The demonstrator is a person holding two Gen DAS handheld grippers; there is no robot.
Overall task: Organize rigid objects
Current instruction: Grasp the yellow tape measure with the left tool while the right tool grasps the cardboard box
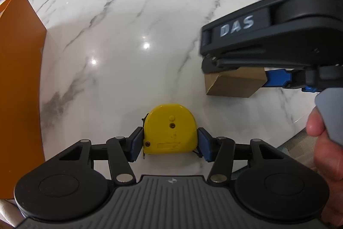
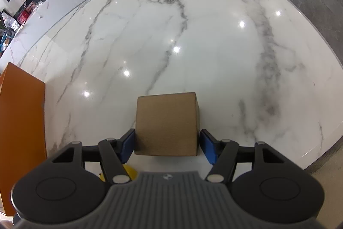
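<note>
Tape measure (image 1: 170,129): yellow, flat on marble table (image 1: 128,35).
Left gripper (image 1: 170,144): both pads against its sides, gripping.
Cardboard box (image 2: 167,123): on table.
Right gripper (image 2: 167,146): straddles box, narrow gaps, not gripping.
Orange bin (image 1: 19,78): at left.

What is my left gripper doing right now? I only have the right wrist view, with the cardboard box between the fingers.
Observer: The left gripper has a yellow tape measure between its pads, and both pads sit against its sides.
Operator: Is the tape measure up in the air?
Observer: No, it lies flat on the marble table.
Operator: How does it sit relative to my box?
Observer: In the left wrist view the cardboard box is farther out and to the right of the tape measure. The two are apart, with bare marble between them.
</note>
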